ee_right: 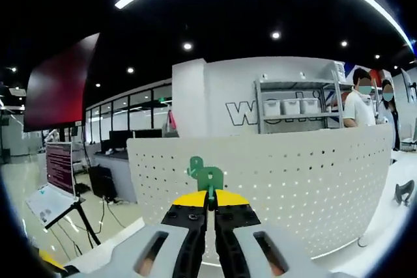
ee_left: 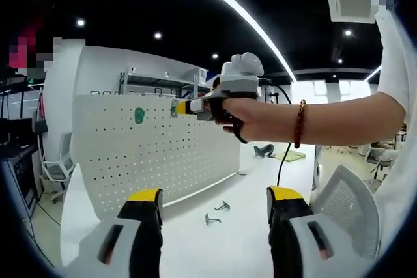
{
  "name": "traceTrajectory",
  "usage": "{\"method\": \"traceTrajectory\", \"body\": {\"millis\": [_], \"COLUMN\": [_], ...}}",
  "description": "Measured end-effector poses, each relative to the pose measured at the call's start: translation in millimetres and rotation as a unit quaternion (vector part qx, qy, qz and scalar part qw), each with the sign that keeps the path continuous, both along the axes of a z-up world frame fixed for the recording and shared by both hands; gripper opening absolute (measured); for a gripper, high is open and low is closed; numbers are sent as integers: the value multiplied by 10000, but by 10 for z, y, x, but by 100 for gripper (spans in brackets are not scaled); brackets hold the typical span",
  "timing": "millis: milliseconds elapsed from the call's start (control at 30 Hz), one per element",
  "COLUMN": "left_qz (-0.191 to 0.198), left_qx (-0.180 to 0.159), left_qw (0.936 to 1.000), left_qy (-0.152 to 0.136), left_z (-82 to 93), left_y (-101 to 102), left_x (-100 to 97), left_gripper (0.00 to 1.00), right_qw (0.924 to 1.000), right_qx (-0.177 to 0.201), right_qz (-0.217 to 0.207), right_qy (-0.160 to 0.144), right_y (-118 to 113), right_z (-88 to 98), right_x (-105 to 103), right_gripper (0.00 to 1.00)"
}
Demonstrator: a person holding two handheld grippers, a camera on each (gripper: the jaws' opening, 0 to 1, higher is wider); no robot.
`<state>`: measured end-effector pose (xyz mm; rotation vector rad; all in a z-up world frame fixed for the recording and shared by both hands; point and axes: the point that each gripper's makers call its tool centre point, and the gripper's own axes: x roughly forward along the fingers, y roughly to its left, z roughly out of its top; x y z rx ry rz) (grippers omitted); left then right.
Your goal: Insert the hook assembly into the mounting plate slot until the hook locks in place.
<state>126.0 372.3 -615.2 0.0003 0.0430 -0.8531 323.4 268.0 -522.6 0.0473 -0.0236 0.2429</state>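
A white pegboard mounting plate [ee_left: 156, 151] stands upright on the white table. One green hook [ee_left: 139, 116] sits on its upper face. My right gripper [ee_left: 177, 107], held in a person's hand, is up against the plate's top right part, a little right of that hook. In the right gripper view its yellow-tipped jaws are shut on a green hook assembly [ee_right: 207, 175], held close in front of the plate [ee_right: 293, 180]. My left gripper [ee_left: 215, 201] hangs back from the plate with its jaws wide apart and nothing between them.
Two small grey hooks [ee_left: 223, 206] [ee_left: 212, 218] lie on the table [ee_left: 247, 239] below the plate. A dark object [ee_left: 264, 151] lies farther back. A mesh chair [ee_left: 348, 203] stands at the right. A shelf with bins [ee_right: 293, 105] and people [ee_right: 359, 105] are behind the plate.
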Motion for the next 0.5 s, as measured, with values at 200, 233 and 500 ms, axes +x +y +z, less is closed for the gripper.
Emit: {"method": "traceTrajectory", "body": {"millis": [200,233,500], "left_qz": [11,8,112], "left_qx": [23,-18,-15], "left_qw": [10000,10000,9999], "left_qy": [5,24,-17], "left_z": [-48,-52,-55], "left_y": [23,32,103], "left_x": [41,49,94], "left_gripper": [66,67,69], "right_qw": [9999,9999,9998], "right_qx": [74,65,49], "right_qz": [-89,-116,-202], "right_qy": [49,57,72], "right_y": [29,27,38], "right_z": [-7,-9,12], "right_x": [116,139,279], "right_gripper": [2,2,2]}}
